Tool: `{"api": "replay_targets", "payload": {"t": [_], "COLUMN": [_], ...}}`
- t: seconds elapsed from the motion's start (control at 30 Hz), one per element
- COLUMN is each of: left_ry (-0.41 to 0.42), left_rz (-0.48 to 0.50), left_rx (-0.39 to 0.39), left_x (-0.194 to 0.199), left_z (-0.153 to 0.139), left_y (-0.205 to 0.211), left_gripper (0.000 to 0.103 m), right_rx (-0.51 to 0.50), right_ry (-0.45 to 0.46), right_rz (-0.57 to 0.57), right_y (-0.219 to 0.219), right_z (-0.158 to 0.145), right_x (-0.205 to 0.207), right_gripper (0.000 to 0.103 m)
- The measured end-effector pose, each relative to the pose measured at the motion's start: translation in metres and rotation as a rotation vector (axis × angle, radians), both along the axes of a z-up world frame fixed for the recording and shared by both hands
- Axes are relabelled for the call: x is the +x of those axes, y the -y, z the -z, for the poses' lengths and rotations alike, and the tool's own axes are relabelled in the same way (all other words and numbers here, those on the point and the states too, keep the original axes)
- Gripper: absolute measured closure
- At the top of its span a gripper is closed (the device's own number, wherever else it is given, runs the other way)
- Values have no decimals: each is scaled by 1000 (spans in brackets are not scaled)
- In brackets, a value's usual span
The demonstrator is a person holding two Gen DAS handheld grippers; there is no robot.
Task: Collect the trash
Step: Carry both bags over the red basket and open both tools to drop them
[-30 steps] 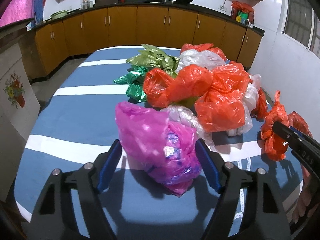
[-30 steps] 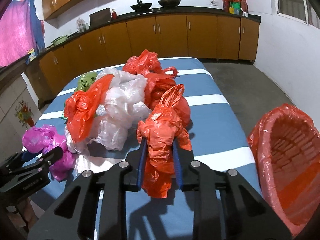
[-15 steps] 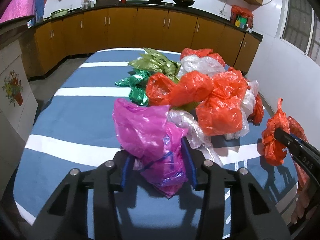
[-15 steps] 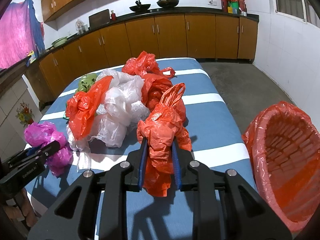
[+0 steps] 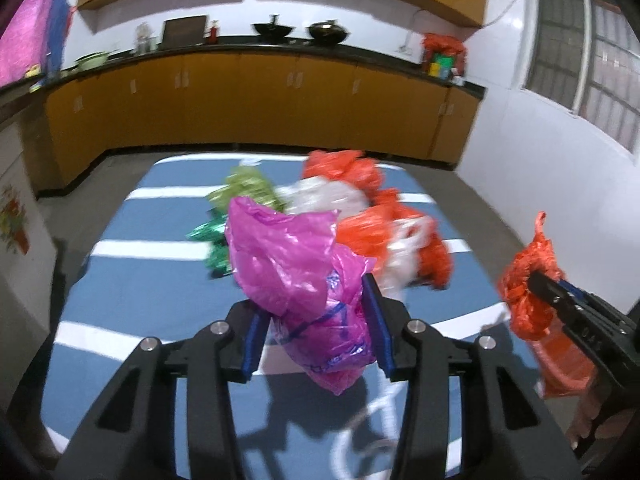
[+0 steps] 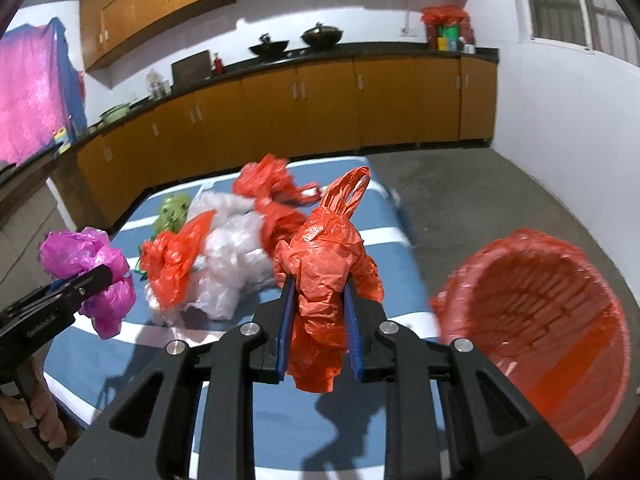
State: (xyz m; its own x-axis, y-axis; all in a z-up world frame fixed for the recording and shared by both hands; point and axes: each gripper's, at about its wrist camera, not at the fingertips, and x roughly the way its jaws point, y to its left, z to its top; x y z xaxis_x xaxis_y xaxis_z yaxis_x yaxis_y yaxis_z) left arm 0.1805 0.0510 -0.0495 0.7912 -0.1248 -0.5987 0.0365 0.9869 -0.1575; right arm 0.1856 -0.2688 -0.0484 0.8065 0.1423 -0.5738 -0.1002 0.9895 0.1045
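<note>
My left gripper point(image 5: 316, 328) is shut on a crumpled pink plastic bag point(image 5: 296, 276) and holds it up above the blue striped table point(image 5: 132, 292); the pink bag also shows in the right wrist view point(image 6: 86, 260). My right gripper point(image 6: 318, 324) is shut on a crumpled orange plastic bag point(image 6: 328, 276), lifted off the table; that bag also shows at the right of the left wrist view point(image 5: 528, 284). A pile of orange, white and green plastic bags point(image 6: 224, 252) lies on the table beyond both grippers.
An orange plastic basket lined with an orange bag point(image 6: 540, 328) stands on the floor right of the table. Wooden kitchen cabinets point(image 6: 320, 108) with pans on the counter run along the far wall. Grey floor point(image 6: 460, 196) lies past the table's right edge.
My left gripper closed on the pink bag and lifted it off the table. My right gripper rose with the orange bag. Both views now sit higher above the table.
</note>
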Motion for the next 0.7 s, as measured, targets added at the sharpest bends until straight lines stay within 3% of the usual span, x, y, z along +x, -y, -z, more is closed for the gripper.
{"api": "replay_targets", "payload": {"t": [0.27, 0.7], "left_ry": [35, 27], "left_rz": [204, 516], "left_rx": [-16, -17], "left_x": [9, 24], "left_z": [-22, -15], "left_y": [81, 222], "left_gripper": [59, 59], "right_rx": [-25, 6], "right_ry": [16, -12], "right_rz": [159, 366], "right_y": [69, 163], "right_z": [-18, -13], "right_x": [-22, -48], "right_gripper": [79, 79]}}
